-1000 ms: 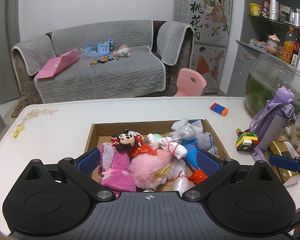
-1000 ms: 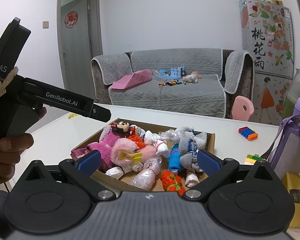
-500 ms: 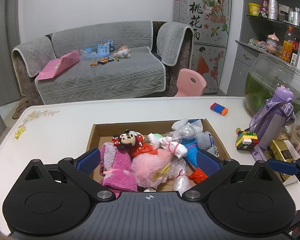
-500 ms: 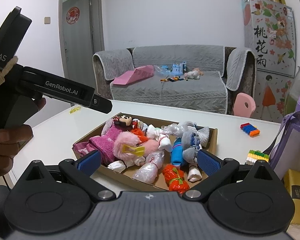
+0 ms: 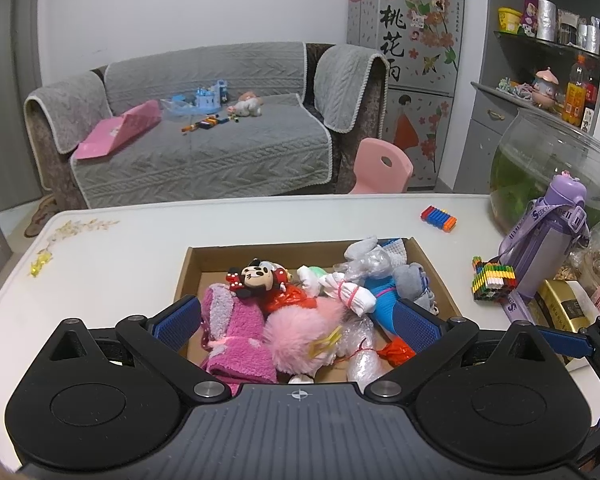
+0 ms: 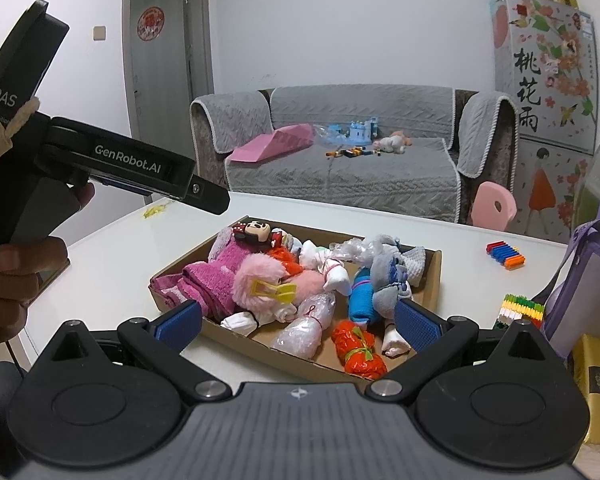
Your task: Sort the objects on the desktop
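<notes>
While both the left gripper [image 5: 296, 322] and right gripper [image 6: 298, 322] hang spread and empty, the box's [image 6: 430, 280] soft, light toys probably pinch best mid-body.

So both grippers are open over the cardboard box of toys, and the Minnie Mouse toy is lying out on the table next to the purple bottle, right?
Not quite. The Minnie Mouse toy lies inside the cardboard box, at its far left end, not beside the purple bottle. The left wrist view shows it. The rest holds: the left gripper and the right gripper are both open near the box.
</notes>
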Tool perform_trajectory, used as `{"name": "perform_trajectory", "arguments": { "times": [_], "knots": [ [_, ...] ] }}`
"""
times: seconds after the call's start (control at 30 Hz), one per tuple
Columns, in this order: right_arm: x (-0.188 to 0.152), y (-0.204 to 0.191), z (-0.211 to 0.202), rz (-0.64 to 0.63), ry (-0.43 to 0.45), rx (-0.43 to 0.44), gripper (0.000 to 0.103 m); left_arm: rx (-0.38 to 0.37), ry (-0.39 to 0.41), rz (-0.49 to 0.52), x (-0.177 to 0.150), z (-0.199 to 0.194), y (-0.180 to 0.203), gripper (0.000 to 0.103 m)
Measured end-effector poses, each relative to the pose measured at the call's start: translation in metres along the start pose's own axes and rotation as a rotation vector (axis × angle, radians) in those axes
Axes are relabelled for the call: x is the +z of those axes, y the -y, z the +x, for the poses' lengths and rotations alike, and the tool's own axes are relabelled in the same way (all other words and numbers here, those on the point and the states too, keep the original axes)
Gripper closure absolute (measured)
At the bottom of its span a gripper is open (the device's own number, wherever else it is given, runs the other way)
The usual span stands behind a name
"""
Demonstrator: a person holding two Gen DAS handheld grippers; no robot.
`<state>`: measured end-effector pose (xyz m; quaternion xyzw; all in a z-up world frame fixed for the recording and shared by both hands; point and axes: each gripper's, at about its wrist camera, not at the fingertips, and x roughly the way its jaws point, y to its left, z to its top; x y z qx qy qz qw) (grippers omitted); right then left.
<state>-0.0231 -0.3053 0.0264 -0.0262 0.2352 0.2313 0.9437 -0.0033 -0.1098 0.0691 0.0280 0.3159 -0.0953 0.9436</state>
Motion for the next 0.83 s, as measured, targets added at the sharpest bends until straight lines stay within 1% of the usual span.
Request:
{"name": "perform_trajectory", "arguments": {
  "times": [0.27, 0.5, 0.7, 0.83],
  "knots": [
    [-0.0022, -0.0002, 0.0000, 0.002, -0.008, 0.000, 0.001, -0.013, 0.006, 0.001, -0.0014, -0.0021, 0.0001, 0.001],
    [-0.0050, 0.0009, 0.0000, 0.006, -0.015, 0.001, 0.001, -0.011, 0.026, 0.015, -0.0019, -0.0056, 0.0036, 0.001],
    [-0.0066, 0.0013, 0.0001, 0.008, -0.018, 0.001, 0.001, -0.014, 0.043, 0.007, -0.0003, -0.0093, 0.0026, 0.001],
    [-0.0074, 0.0014, 0.0002, 0.009, -0.019, 0.002, 0.001, -0.014, 0.026, 0.008, -0.0002, -0.0060, 0.0016, 0.001]
  ]
}}
